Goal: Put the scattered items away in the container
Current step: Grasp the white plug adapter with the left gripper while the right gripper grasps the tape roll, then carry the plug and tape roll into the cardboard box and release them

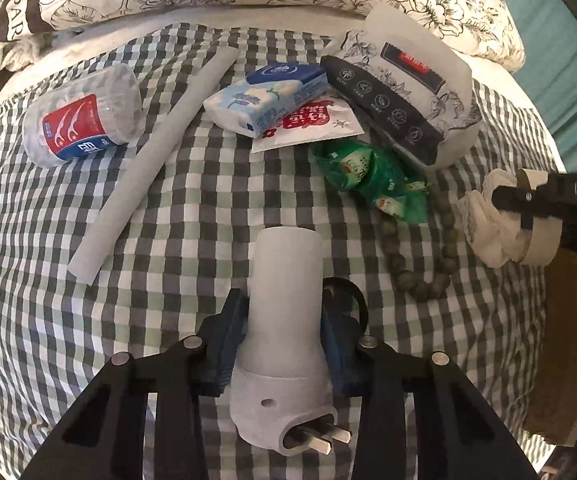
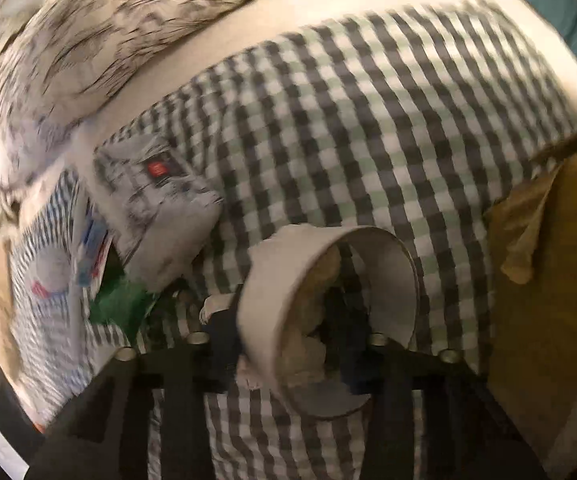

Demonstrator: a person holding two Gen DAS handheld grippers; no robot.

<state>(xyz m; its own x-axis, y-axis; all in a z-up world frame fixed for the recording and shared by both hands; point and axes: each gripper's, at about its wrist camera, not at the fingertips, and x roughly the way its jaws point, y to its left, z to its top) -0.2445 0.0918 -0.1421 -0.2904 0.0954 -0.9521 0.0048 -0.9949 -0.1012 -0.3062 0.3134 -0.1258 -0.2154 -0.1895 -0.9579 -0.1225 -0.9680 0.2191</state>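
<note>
Though blurred, perhaps tissue roll (image 2: 320,280) beside wipes pack (image 2: 160,204).

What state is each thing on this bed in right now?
White plug-in device: gripped by left tool, prongs toward camera.
Tape roll: clamped by right tool.
Floss-pick jar: lying on its side.
Tissue pack: resting partly on a red-printed sachet.
Bead bracelet: lying loose.

Soft, even indoor light with faint shadows. The left wrist view is sharp at centre, with fisheye bending and dark corners. The right wrist view is heavily motion-blurred, its right edge dim and yellowish.
</note>
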